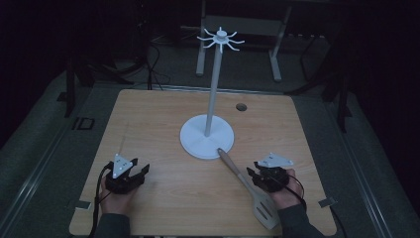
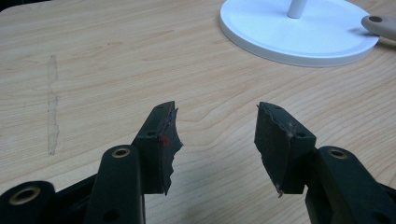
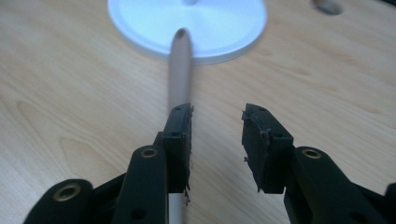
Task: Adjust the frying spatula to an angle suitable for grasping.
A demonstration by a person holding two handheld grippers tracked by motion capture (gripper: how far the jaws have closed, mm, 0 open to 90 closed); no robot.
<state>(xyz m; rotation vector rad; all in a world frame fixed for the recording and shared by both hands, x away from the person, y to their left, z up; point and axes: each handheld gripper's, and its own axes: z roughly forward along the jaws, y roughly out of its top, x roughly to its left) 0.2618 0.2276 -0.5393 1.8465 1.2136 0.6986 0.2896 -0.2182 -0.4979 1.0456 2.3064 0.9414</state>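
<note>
Resting on the counter (image 1: 163,114), both grippers gape wide, fingers empty: left (image 2: 217,140) at 7 o'clock, right (image 3: 217,140) at 5. A spatula (image 1: 247,186) lies beside the right one, handle tip on the stand (image 1: 207,136) base.

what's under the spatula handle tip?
The handle tip lies on the rim of the white stand base. The rest of the spatula rests on the table. The rim directly beneath the tip is covered.
</note>
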